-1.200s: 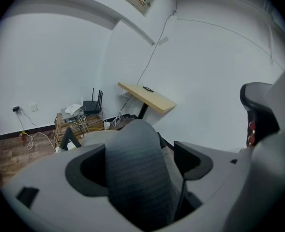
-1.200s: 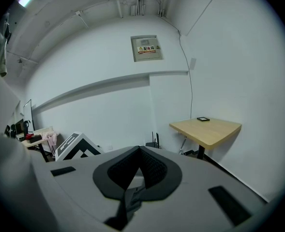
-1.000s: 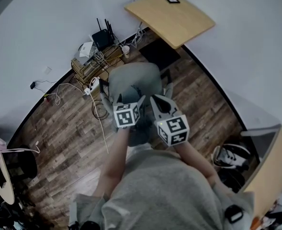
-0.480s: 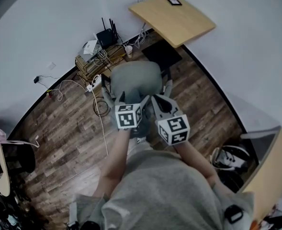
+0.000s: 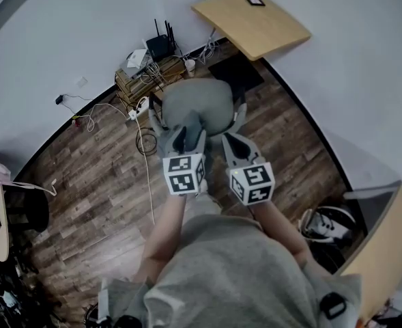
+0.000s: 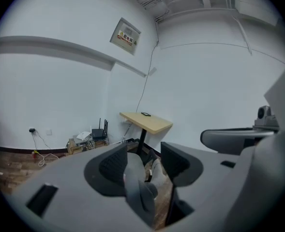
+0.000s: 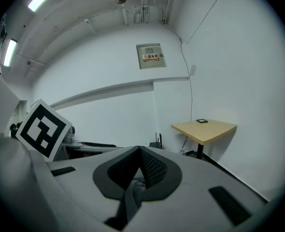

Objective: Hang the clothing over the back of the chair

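Observation:
Grey clothing (image 5: 199, 101) lies draped over the chair (image 5: 241, 115) just ahead of both grippers in the head view. My left gripper (image 5: 181, 137) reaches it from the near side. A fold of the cloth (image 6: 135, 182) hangs between the closing jaws of my left gripper (image 6: 143, 154), lying against the left pad (image 6: 114, 164), with a gap still showing at the right pad. My right gripper (image 5: 231, 143) is beside it. In the right gripper view, my right gripper (image 7: 140, 151) is shut on a bunched fold of the same grey cloth (image 7: 132, 190).
A light wooden desk (image 5: 252, 22) stands against the far wall behind the chair. A router and tangled cables (image 5: 153, 60) sit by the wall at the left, with a cord (image 5: 146, 176) trailing over the wood floor. Another desk (image 5: 385, 244) and a bag (image 5: 327, 224) are at the right.
The left gripper's jaws have narrowed around a fold of the grey cloth and the gripper has risen. Both grippers have shifted over the chair, the right still holding its fold.

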Motion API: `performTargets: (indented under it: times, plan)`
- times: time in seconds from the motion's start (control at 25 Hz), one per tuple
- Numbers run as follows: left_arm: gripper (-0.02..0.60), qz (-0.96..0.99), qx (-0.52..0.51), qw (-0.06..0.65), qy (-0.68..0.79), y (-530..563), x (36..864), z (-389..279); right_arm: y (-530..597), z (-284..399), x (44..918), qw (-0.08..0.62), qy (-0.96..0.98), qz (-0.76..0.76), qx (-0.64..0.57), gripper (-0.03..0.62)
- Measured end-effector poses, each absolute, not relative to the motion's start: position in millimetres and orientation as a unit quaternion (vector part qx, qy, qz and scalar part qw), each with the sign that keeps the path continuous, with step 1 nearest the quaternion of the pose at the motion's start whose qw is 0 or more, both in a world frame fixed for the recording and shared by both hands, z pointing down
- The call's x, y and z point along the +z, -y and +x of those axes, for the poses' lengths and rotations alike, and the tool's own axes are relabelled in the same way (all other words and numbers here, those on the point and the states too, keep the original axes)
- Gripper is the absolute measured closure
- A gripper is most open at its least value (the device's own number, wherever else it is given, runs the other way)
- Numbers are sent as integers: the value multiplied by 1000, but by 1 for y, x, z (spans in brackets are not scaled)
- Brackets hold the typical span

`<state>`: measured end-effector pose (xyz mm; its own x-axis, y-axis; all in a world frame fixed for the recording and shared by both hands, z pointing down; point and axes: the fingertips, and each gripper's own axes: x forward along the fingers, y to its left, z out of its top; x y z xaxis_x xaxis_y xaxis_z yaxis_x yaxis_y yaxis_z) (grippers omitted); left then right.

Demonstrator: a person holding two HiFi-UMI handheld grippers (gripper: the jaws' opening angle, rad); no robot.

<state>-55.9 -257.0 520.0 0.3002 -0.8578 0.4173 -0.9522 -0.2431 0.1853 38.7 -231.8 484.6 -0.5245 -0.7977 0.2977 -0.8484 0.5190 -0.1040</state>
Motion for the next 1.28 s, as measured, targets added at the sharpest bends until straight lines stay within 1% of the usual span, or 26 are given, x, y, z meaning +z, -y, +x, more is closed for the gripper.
performTargets:
  times: [0.08, 0.32, 0.8, 1.28]
  plan:
    - [380, 775, 111, 193, 591, 242, 517, -58, 221, 42, 485, 105, 866, 475, 118, 595]
    - [578, 755, 101, 175, 623, 197, 507, -62, 188, 53, 484, 102, 867, 474, 115, 595]
    - [581, 762, 89, 167, 619, 122, 504, -59, 122, 67, 489, 101, 868, 474, 107, 595]
    - [581, 768, 82, 173, 611, 101, 505, -57, 95, 68, 487, 104, 869, 476, 90, 595]
